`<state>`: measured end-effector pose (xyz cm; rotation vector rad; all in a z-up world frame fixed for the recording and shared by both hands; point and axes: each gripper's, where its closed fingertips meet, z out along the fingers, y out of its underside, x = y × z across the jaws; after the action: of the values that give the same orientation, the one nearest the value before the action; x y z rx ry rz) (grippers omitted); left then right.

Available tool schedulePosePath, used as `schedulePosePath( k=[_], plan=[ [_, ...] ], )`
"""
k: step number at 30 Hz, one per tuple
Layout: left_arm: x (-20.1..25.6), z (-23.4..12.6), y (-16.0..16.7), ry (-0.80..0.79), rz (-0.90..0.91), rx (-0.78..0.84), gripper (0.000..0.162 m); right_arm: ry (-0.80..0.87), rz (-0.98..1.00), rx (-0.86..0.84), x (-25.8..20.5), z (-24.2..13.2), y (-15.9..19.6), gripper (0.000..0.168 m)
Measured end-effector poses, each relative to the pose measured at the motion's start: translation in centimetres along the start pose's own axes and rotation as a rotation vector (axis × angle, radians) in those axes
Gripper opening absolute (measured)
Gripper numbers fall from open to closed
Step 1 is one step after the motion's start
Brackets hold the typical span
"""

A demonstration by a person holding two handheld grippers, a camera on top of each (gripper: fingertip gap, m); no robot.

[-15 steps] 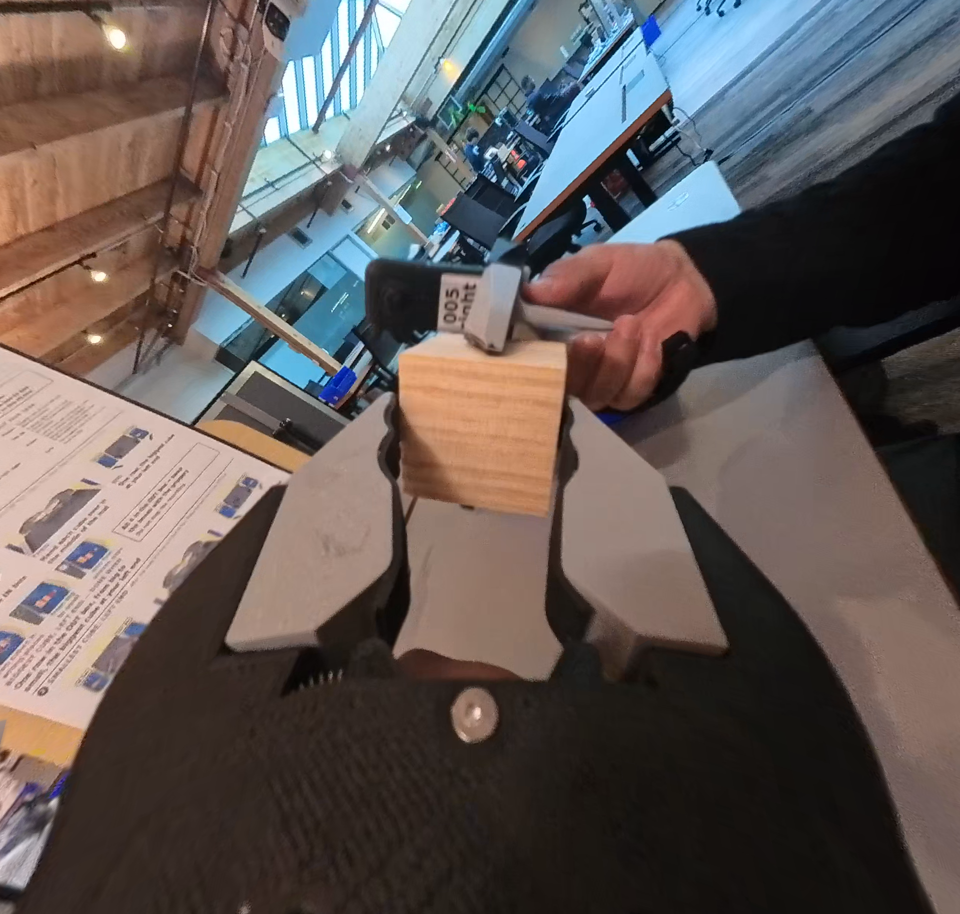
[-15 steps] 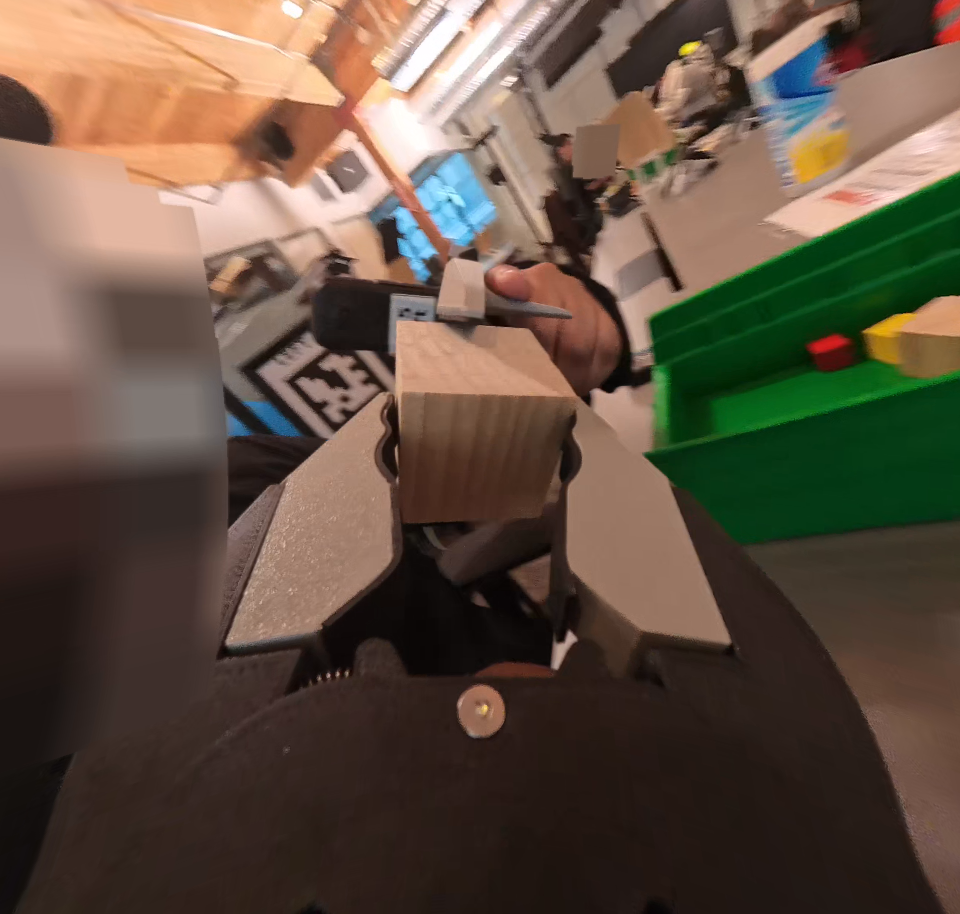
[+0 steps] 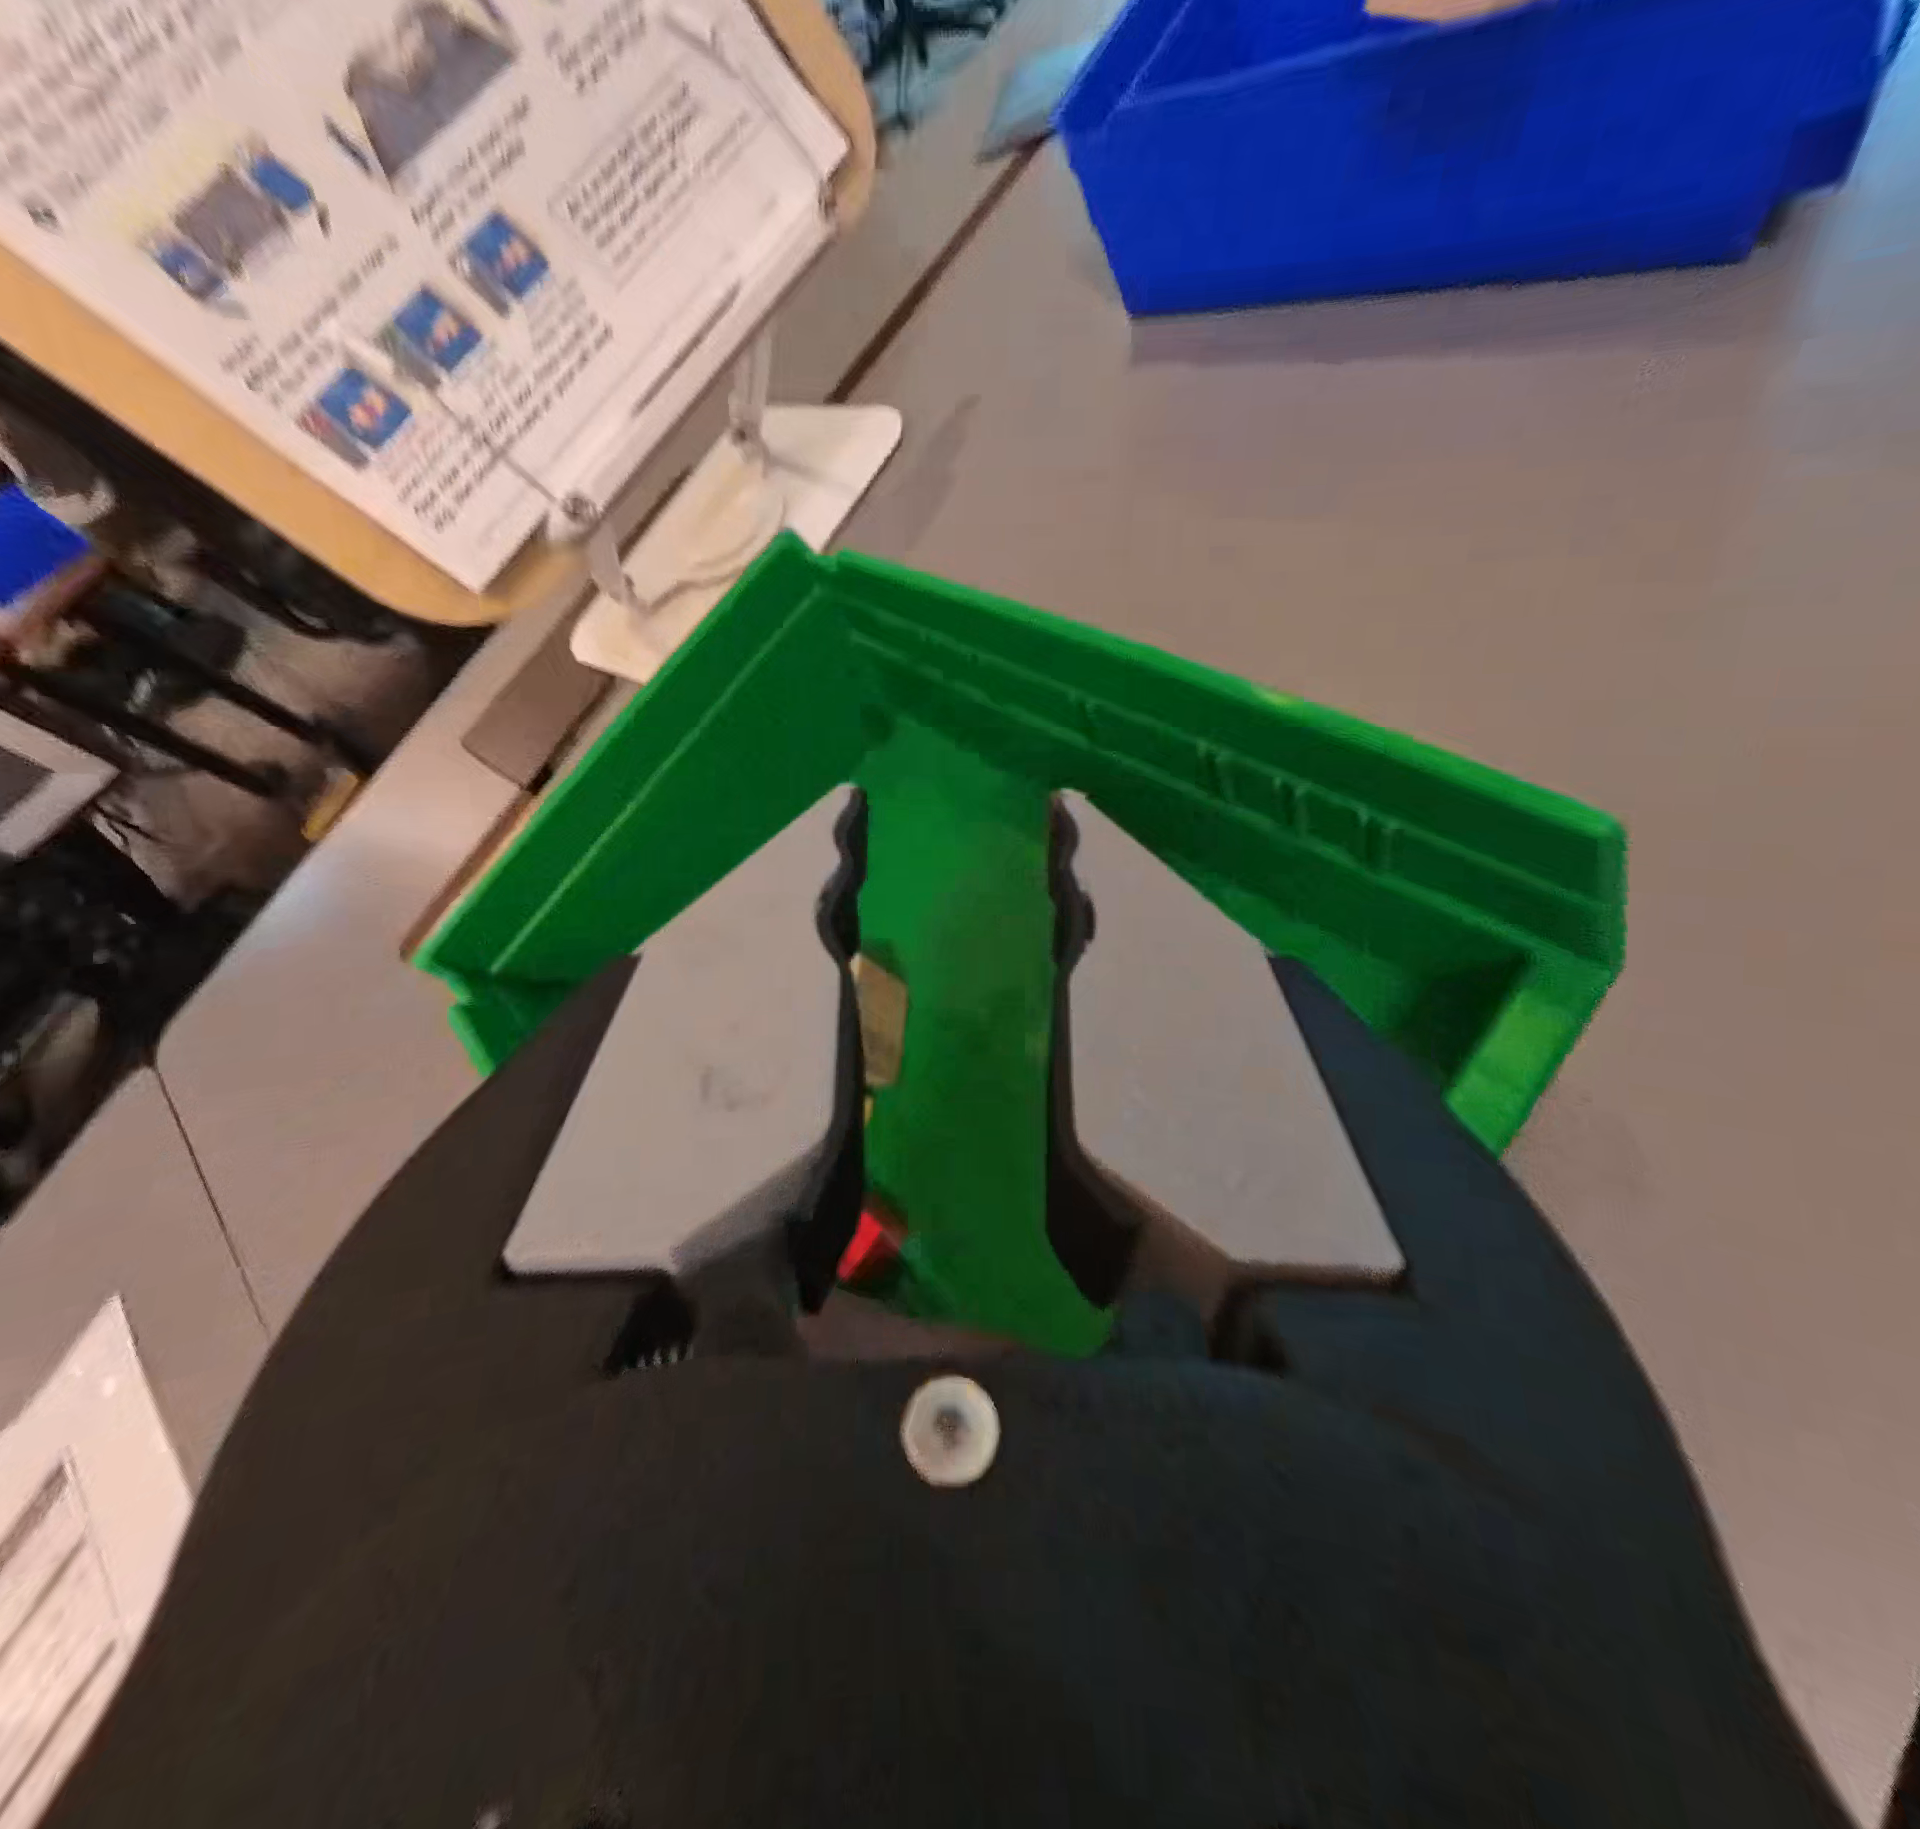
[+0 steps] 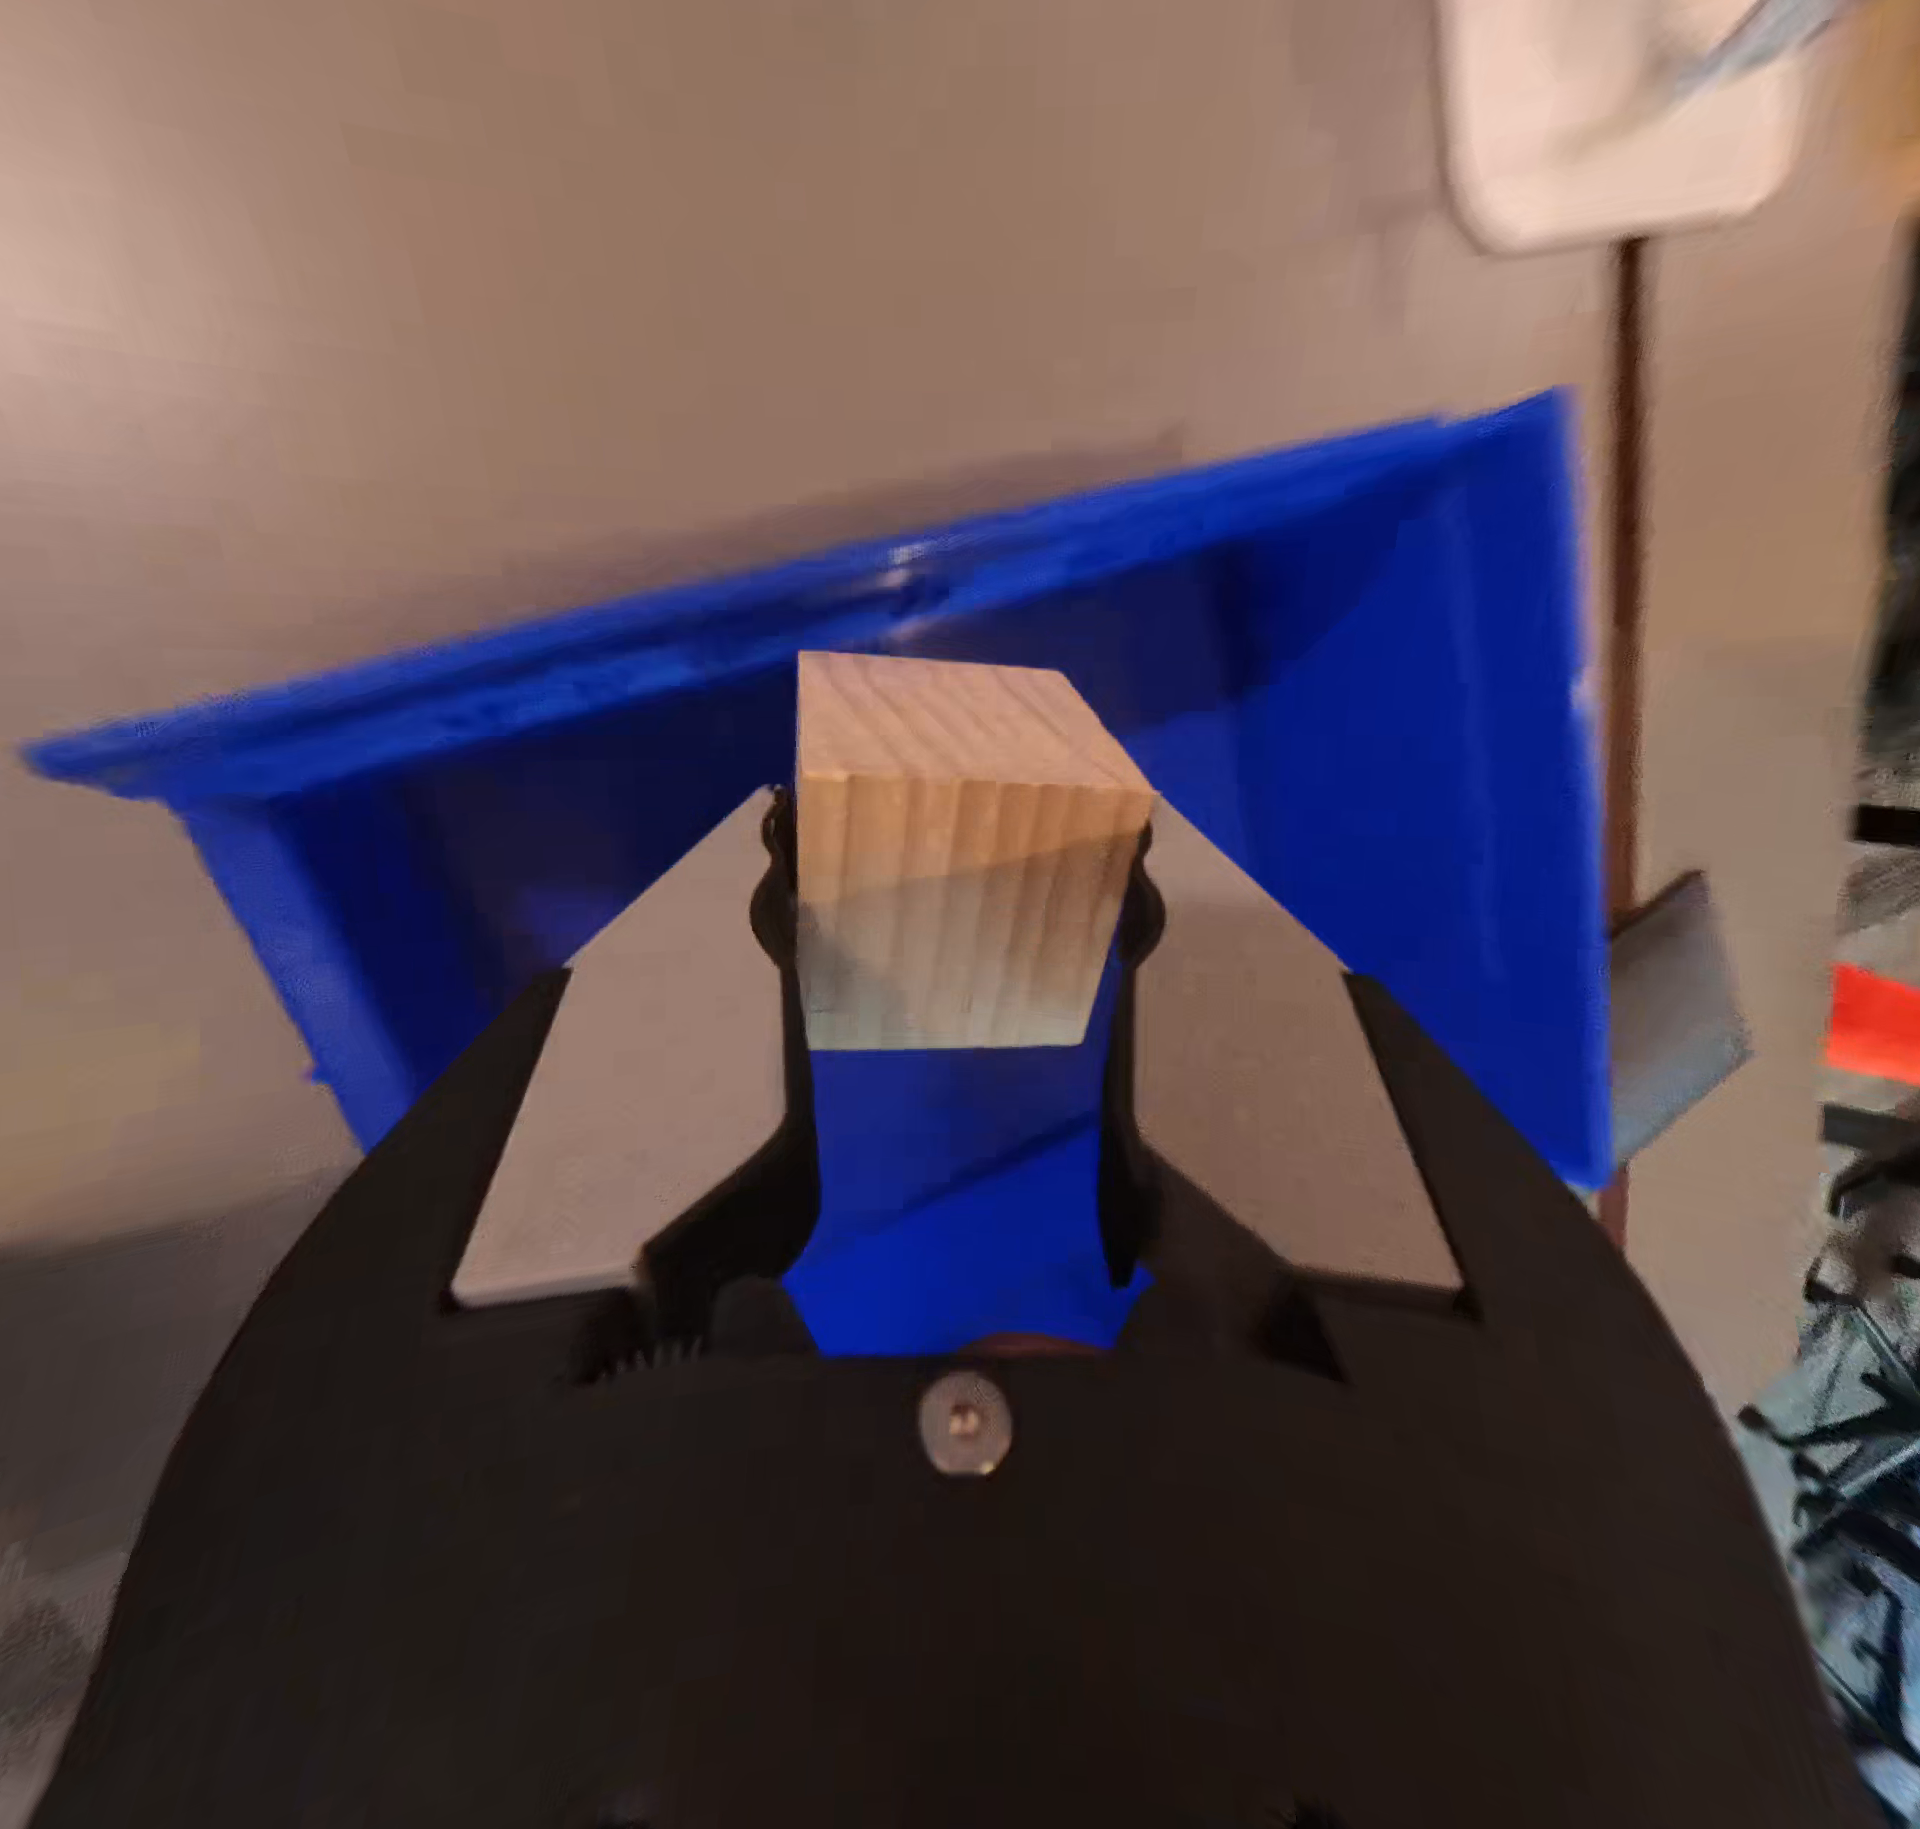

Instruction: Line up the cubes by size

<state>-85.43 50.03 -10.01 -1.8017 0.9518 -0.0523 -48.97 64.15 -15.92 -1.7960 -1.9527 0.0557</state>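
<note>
Handover finished: wooden cube, previously shared, was clenched by right gripper alone above blue bin; left gripper, jaws released, hung empty over green tray. Placement pending.

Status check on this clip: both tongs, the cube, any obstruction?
Right tongs shut on wooden cube, over blue bin. Left tongs open, empty, over green bin; cubes inside barely visible. Nothing in the way.

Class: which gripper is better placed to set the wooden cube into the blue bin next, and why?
Right. The right gripper already holds the wooden cube over the blue bin; the left gripper is empty above the green tray.
</note>
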Motion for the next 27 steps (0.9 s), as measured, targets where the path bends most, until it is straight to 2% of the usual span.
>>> schedulePosePath(
  k=[2, 5, 12, 17, 19, 20, 24, 27],
  plan=[
    [-1.3, 0.8, 2.3, 0.008, -0.036, -0.118, 0.036, -0.041, -0.034, -0.087, 0.0, 2.7, 1.4, 0.062],
    [-3.3, 2.2, 6.0, -0.018, -0.018, -0.320, 0.043, -0.101, -0.062, -0.084, -0.7, 5.4, 1.2, 0.061],
    [-4.8, 6.9, 11.1, 0.065, 0.040, -0.684, 0.058, -0.151, -0.056, -0.097, -1.8, 7.8, 1.2, 0.061],
    [-4.7, 7.9, 13.4, 0.135, 0.061, -0.896, 0.062, -0.124, 0.014, 0.017, -1.1, 5.4, 0.4, 0.064],
    [-4.6, 8.0, 14.2, 0.142, 0.095, -0.968, 0.061, -0.101, 0.039, 0.059, -0.7, 4.1, 0.5, 0.064],
    [-4.6, 8.2, 14.4, 0.143, 0.102, -0.988, 0.054, -0.081, 0.052, 0.083, -0.4, 3.4, 0.5, 0.064],
    [-5.0, 8.9, 14.0, 0.127, 0.078, -0.972, 0.048, 0.012, 0.139, 0.278, 0.4, -0.6, -1.0, 0.061],
    [-6.5, 8.7, 11.2, 0.028, 0.121, -0.825, 0.044, -0.006, 0.276, 0.493, -0.5, -4.1, -3.5, 0.060]
  ],
)
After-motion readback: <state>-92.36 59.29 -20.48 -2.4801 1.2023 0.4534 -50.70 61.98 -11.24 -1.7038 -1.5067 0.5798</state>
